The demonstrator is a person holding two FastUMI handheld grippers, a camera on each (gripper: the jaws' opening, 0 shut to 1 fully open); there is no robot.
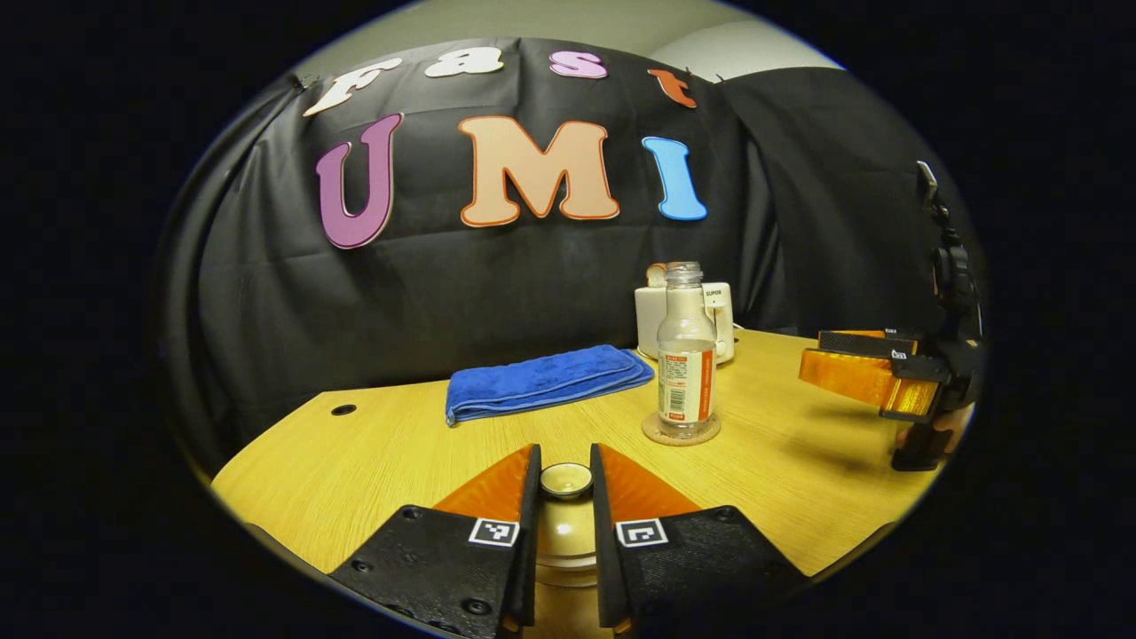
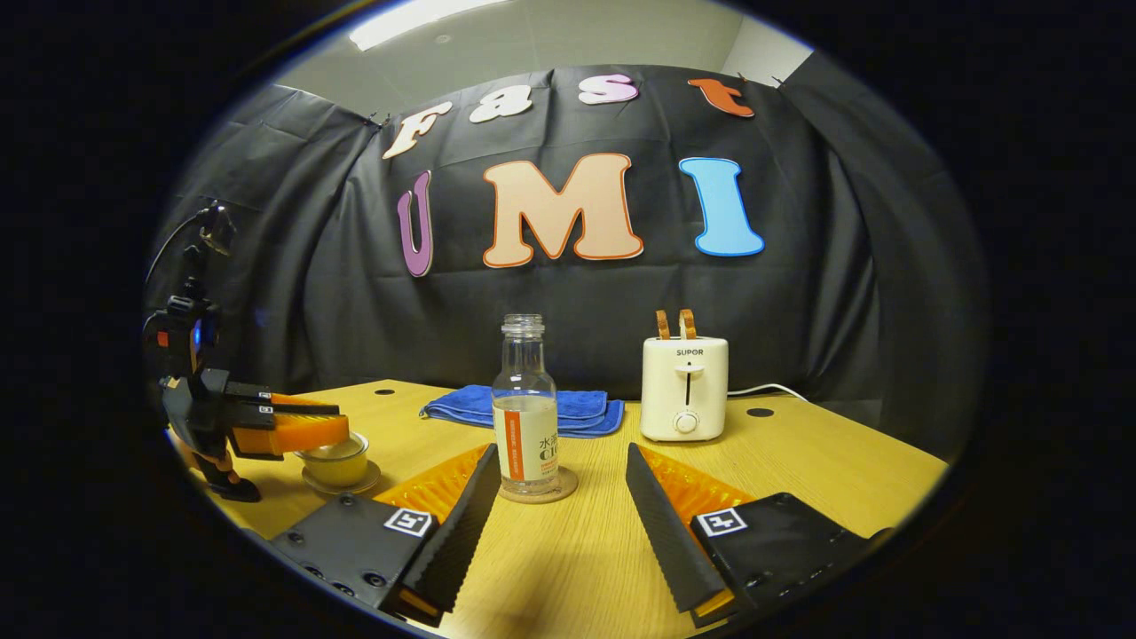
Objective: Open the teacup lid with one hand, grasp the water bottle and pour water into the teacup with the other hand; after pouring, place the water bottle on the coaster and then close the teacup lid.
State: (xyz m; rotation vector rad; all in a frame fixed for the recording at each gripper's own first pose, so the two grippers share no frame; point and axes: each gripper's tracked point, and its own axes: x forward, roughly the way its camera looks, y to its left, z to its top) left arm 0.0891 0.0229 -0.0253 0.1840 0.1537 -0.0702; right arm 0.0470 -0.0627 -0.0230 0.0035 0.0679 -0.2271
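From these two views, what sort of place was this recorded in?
Most likely a staged recording booth, not a home: black cloth wall behind a wooden table set with a toaster, a folded blue towel and a water bottle.

My left gripper view sits low and close over the teacup lid (image 1: 566,479), facing the back wall across the table (image 1: 373,461). My right gripper view looks the same way from farther back. Both share the water bottle (image 2: 525,404), blue towel (image 1: 546,379) and toaster (image 2: 684,388).
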